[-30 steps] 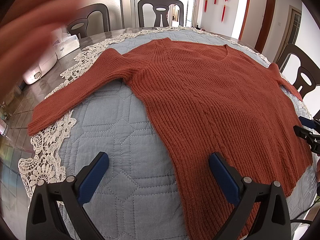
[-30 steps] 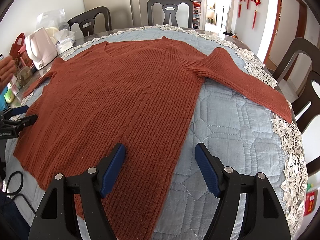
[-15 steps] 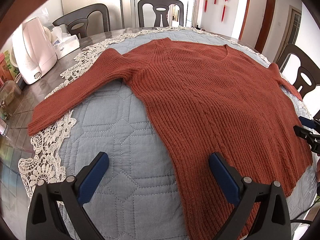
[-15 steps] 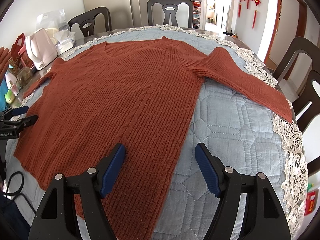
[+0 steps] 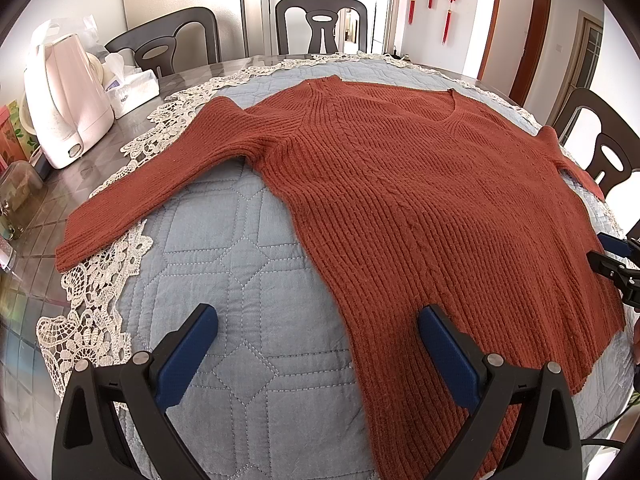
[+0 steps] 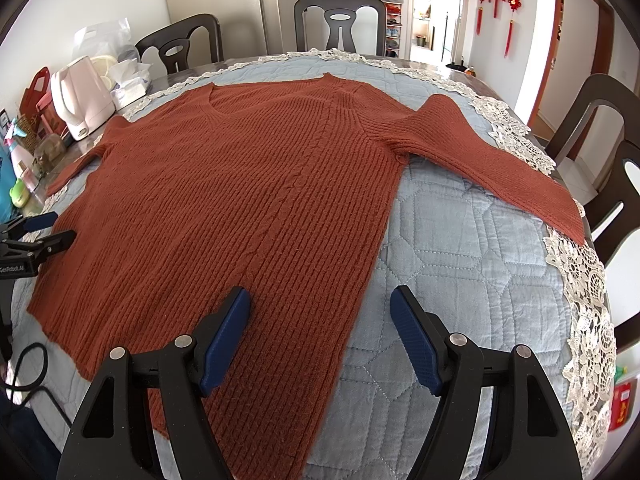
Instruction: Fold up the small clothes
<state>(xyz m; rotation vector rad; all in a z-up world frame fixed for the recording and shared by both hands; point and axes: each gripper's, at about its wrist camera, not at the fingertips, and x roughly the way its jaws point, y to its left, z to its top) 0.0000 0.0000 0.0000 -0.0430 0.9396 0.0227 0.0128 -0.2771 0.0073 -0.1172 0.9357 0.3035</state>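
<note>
The rust-red knitted sweater (image 5: 420, 208) is lying flat, sleeves spread, across the quilted table cover (image 5: 224, 264); the left gripper (image 5: 318, 344) and right gripper (image 6: 320, 328) are hovering wide open, empty, at its near edge

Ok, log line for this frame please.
stage: pre-fold | sweater: flat on quilt, sleeves spread | left gripper: open, empty | right gripper: open, empty

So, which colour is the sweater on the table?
Rust red, rib-knit sweater; the right wrist view shows it best.
</note>
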